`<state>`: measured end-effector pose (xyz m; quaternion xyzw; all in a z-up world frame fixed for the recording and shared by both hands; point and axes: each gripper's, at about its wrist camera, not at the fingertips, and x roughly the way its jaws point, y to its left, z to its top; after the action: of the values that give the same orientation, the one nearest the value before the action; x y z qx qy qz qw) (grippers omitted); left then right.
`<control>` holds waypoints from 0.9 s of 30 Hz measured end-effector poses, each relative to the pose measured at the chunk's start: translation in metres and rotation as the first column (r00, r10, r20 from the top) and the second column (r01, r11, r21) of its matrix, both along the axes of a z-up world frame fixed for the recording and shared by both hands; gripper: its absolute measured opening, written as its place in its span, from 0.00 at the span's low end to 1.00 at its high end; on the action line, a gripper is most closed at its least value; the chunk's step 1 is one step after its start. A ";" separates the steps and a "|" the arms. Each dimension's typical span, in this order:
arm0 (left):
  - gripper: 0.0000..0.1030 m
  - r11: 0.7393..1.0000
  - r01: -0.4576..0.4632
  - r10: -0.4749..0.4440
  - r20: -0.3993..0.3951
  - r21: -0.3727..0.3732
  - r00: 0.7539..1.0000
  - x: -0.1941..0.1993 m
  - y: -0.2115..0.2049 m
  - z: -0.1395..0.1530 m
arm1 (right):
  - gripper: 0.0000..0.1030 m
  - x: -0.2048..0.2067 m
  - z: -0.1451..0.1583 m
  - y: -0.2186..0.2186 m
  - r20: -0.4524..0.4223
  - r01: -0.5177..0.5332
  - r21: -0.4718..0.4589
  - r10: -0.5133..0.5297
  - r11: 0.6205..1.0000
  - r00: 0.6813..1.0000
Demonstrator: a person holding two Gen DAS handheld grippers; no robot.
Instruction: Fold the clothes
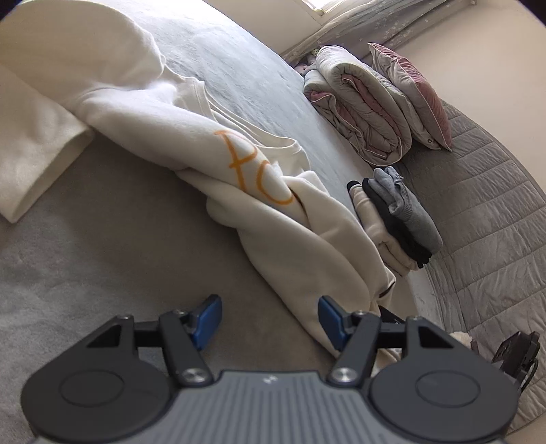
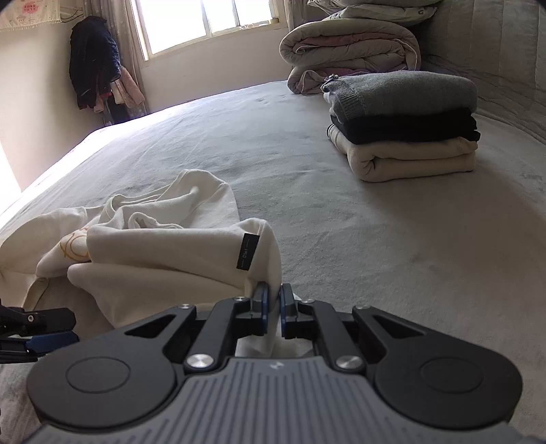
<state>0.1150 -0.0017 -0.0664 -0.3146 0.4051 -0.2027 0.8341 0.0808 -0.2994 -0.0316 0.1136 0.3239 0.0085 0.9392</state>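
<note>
Cream fleece sweatshirt with orange lettering (image 2: pixel 163 252) is clenched at its hem by the right tool (image 2: pixel 274 300); left tool (image 1: pixel 269 317) gapes, released; three folded garments (image 2: pixel 404 126) stacked ahead-right on grey bed (image 2: pixel 239 136).

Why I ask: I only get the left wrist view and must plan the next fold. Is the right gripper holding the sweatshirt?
Observer: Yes. The right gripper is shut on the sweatshirt, with cloth pinched between its jaws.
Operator: Which part of it?
Observer: An edge close to a black label sewn on the cloth.
Operator: Anything past the far side of the bed?
Observer: A dark jacket hangs in the corner beside the window.
</note>
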 end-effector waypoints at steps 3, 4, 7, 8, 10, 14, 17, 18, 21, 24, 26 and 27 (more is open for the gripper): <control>0.61 0.999 -0.018 0.019 0.024 -0.049 1.000 0.002 -0.008 -0.007 | 0.06 -0.003 0.004 -0.006 -0.005 0.005 0.077 -0.005 0.997 1.000; 0.61 0.997 -0.027 0.029 0.032 -0.068 0.999 0.004 -0.010 -0.009 | 0.06 -0.004 0.005 -0.007 -0.007 0.005 0.100 -0.005 0.995 1.000; 0.42 0.993 -0.057 0.061 0.031 -0.108 0.998 0.008 -0.013 -0.017 | 0.06 -0.007 0.009 -0.010 -0.011 -0.002 0.159 0.003 0.987 1.000; 0.39 0.991 -0.068 0.071 0.027 -0.118 0.997 0.009 -0.013 -0.020 | 0.06 -0.008 0.010 -0.010 -0.012 -0.004 0.176 0.006 0.984 1.000; 0.20 0.986 -0.077 0.079 0.011 -0.147 0.997 0.011 -0.014 -0.023 | 0.06 -0.011 0.014 -0.011 -0.010 -0.011 0.199 0.014 0.980 1.000; 0.10 0.990 -0.086 0.089 0.024 -0.112 0.996 0.006 -0.016 -0.010 | 0.06 -0.015 0.025 -0.010 0.017 -0.029 0.206 0.026 0.978 1.000; 0.07 0.994 -0.089 0.093 0.073 -0.060 0.993 -0.002 -0.016 0.013 | 0.06 -0.018 0.033 -0.010 0.040 -0.044 0.227 0.036 0.973 0.999; 0.06 0.995 -0.088 0.091 0.090 -0.041 0.992 -0.006 -0.013 0.022 | 0.06 -0.019 0.037 -0.010 0.049 -0.050 0.238 0.039 0.970 0.998; 0.05 0.996 -0.088 0.085 0.138 0.016 0.987 -0.018 -0.006 0.048 | 0.06 -0.024 0.047 -0.008 0.077 -0.076 0.278 0.057 0.958 0.995; 0.05 0.994 -0.092 0.081 0.180 0.056 0.980 -0.032 0.008 0.070 | 0.06 -0.031 0.058 -0.003 0.099 -0.115 0.321 0.088 0.940 0.991; 0.05 0.993 -0.096 0.081 0.190 0.071 0.978 -0.039 0.018 0.082 | 0.06 -0.035 0.063 0.004 0.105 -0.143 0.334 0.114 0.931 0.988; 0.05 0.992 -0.098 0.082 0.188 0.081 0.979 -0.042 0.021 0.086 | 0.06 -0.037 0.065 0.008 0.099 -0.153 0.340 0.127 0.928 0.987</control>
<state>0.0730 0.0194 0.0193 -0.2746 0.3203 -0.1745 0.8897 0.0437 -0.2914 0.0332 0.2536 0.2888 0.1367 0.9130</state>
